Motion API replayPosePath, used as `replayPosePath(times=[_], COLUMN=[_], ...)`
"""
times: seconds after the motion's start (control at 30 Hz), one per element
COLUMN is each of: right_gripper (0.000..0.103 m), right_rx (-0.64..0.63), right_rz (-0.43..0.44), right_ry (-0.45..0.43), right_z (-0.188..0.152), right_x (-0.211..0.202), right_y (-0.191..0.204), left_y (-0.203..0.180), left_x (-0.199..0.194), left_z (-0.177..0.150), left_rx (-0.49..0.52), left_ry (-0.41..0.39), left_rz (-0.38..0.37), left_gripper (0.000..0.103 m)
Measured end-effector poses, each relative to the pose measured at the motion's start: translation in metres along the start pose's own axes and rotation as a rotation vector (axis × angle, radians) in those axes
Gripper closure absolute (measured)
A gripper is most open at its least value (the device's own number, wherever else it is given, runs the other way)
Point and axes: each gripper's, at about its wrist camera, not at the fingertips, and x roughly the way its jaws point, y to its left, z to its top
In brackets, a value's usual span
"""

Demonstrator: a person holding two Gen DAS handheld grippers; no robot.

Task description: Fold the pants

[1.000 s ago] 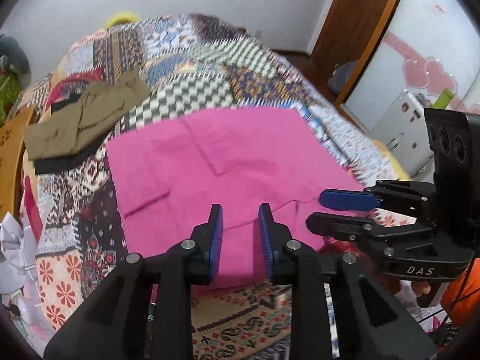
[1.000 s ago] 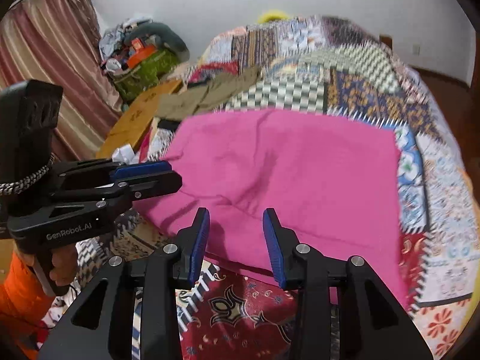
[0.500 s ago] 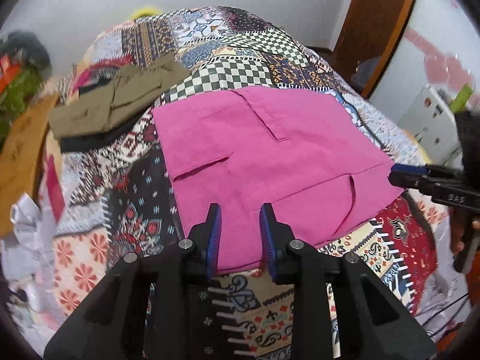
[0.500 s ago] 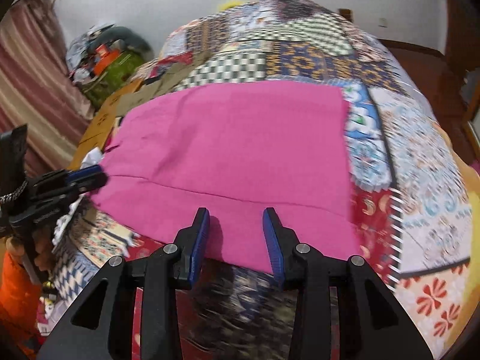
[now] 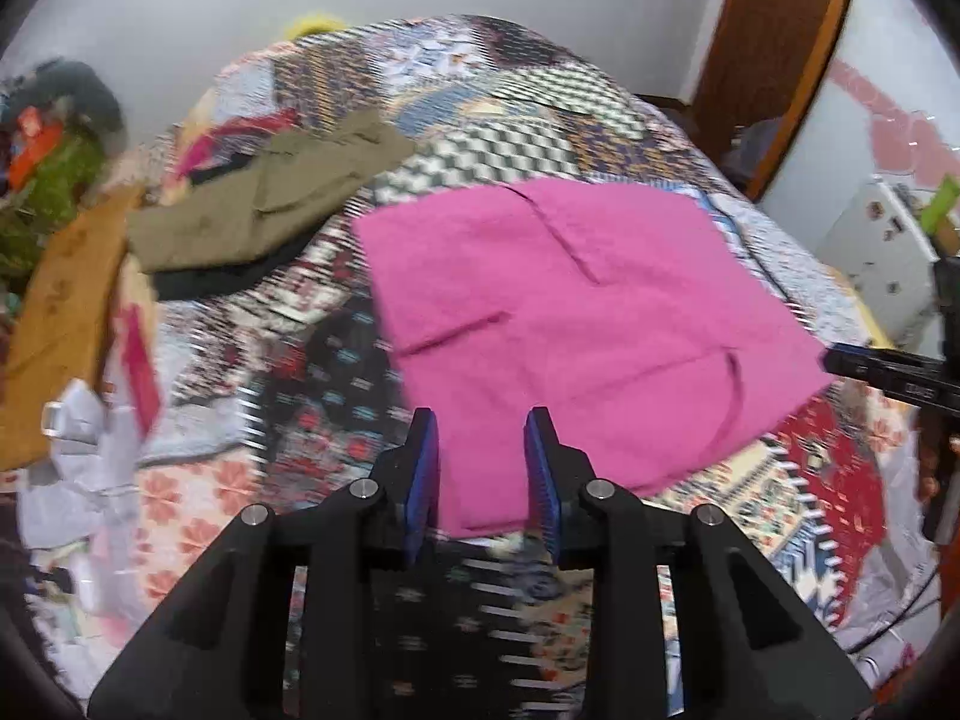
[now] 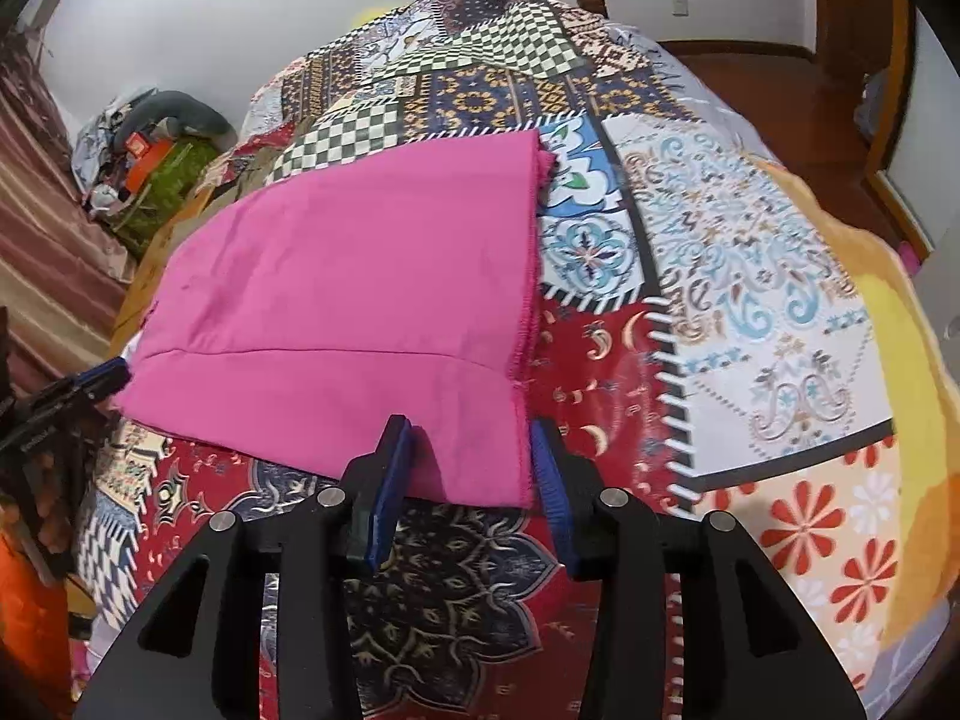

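Plain pink pants on multicoloured patchwork bedspread.

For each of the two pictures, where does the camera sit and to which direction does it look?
Left wrist: sits on the left tongs, looks down across the bed at the pink pants; the right tongs show at the right edge.
Right wrist: sits on the right tongs, looks down at the pants' near corner; the left tongs and an orange sleeve show at left.
Shared: pink pants, patchwork quilt; both tongs are opening, empty.
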Motion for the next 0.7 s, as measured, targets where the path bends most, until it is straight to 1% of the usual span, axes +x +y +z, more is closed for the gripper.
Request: replayPosePath(times=[0.07, 0.13, 0.2, 0.37, 0.53, 0.6, 0.67, 0.7], right_gripper=[0.065, 0.065, 0.065, 0.065, 0.062, 0.062, 0.061, 0.061], right_rx=[-0.013, -0.017, -0.022, -0.025, -0.050, -0.055, -0.062, -0.065], right_rz=[-0.015, -0.009, -0.012, 0.015, 0.013, 0.008, -0.002, -0.005], right_ry=[-0.004, -0.018, -0.046, -0.109, -0.149, -0.152, -0.150, -0.146], right_z=[0.003, 0.008, 0.016, 0.041, 0.064, 0.072, 0.080, 0.083], right_x=[-0.004, -0.008, -0.016, -0.026, -0.023, -0.016, -0.008, -0.004], right_y=[0.001, 0.001, 0.001, 0.005, 0.014, 0.014, 0.013, 0.012], left_y=[0.012, 0.022, 0.031, 0.046, 0.049, 0.050, 0.052, 0.053], left_x=[-0.006, -0.009, -0.010, -0.006, 0.012, 0.024, 0.034, 0.039], left_z=[0.009, 0.017, 0.026, 0.052, 0.076, 0.084, 0.089, 0.092], left_rx=[-0.026, -0.053, -0.074, -0.126, -0.127, -0.129, -0.132, -0.135], left_ry=[-0.016, -0.029, -0.046, -0.069, -0.073, -0.061, -0.051, -0.044], left_rz=[-0.006, 0.009, 0.029, 0.021, 0.039, 0.042, 0.046, 0.054], left_gripper=[0.070, 0.061, 0.056, 0.048, 0.036, 0.035, 0.031, 0.025])
